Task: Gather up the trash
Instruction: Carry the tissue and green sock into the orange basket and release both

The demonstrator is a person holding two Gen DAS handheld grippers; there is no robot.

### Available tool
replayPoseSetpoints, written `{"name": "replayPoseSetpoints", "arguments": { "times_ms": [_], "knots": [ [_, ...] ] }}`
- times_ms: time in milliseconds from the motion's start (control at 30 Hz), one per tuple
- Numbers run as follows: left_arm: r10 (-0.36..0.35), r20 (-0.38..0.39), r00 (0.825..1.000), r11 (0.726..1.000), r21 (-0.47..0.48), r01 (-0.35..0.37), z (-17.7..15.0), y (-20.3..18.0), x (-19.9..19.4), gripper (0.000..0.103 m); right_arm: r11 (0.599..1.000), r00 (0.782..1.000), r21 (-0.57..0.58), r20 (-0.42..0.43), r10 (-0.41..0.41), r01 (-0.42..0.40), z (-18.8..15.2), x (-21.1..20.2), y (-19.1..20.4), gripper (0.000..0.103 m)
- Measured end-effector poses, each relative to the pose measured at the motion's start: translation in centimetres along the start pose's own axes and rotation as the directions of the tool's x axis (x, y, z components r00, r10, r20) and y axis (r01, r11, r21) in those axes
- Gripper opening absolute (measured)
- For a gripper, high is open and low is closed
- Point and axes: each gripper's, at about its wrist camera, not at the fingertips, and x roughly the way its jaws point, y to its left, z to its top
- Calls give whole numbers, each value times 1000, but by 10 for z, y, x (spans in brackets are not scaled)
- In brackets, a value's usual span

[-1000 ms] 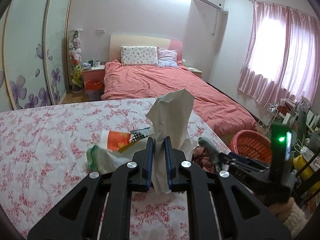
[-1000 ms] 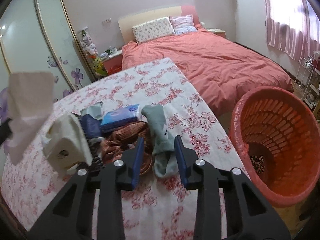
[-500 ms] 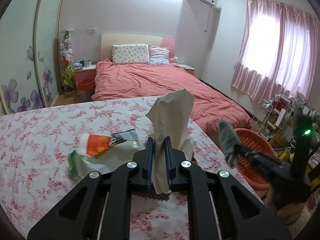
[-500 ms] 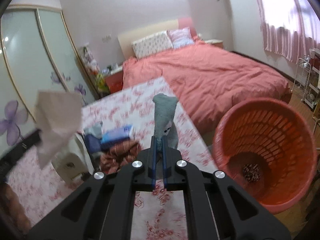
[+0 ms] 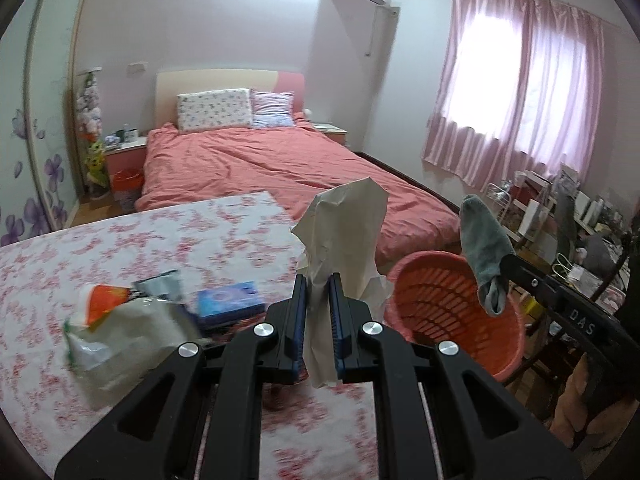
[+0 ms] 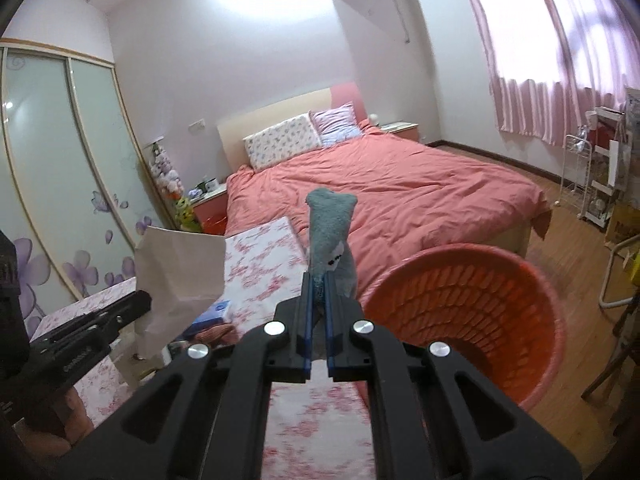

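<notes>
My left gripper (image 5: 319, 304) is shut on a crumpled white tissue (image 5: 348, 232) that sticks up above the jaws, held over the right part of the floral table (image 5: 120, 248). My right gripper (image 6: 317, 308) is shut on a grey sock (image 6: 330, 236) and is lifted off the table, beside the orange laundry basket (image 6: 472, 316). The left wrist view shows that sock (image 5: 484, 256) hanging over the basket's (image 5: 452, 312) far rim. In the right wrist view the tissue (image 6: 178, 276) appears at the left, in the left gripper (image 6: 132, 312).
On the table lie a white-and-orange plastic bag (image 5: 116, 320), a blue packet (image 5: 230, 298) and a reddish cloth (image 6: 218, 332). A pink bed (image 5: 260, 164) lies beyond. Shelves with clutter (image 5: 532, 204) stand under the pink curtains. A dark item lies at the bottom of the basket.
The right gripper closed on the grey sock, lifted it off the table and carried it toward the basket. The left gripper swung right with the tissue, so the basket is nearer.
</notes>
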Motion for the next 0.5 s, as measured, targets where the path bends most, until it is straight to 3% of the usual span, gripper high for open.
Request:
{"name": "replayPoseSetpoints", "arguments": {
  "times_ms": [500],
  "knots": [
    [-140,-75,987,987,69,146,-1,-82,57,12,991,994,82,37,-105,102,4,-9,-85,6]
  ]
}}
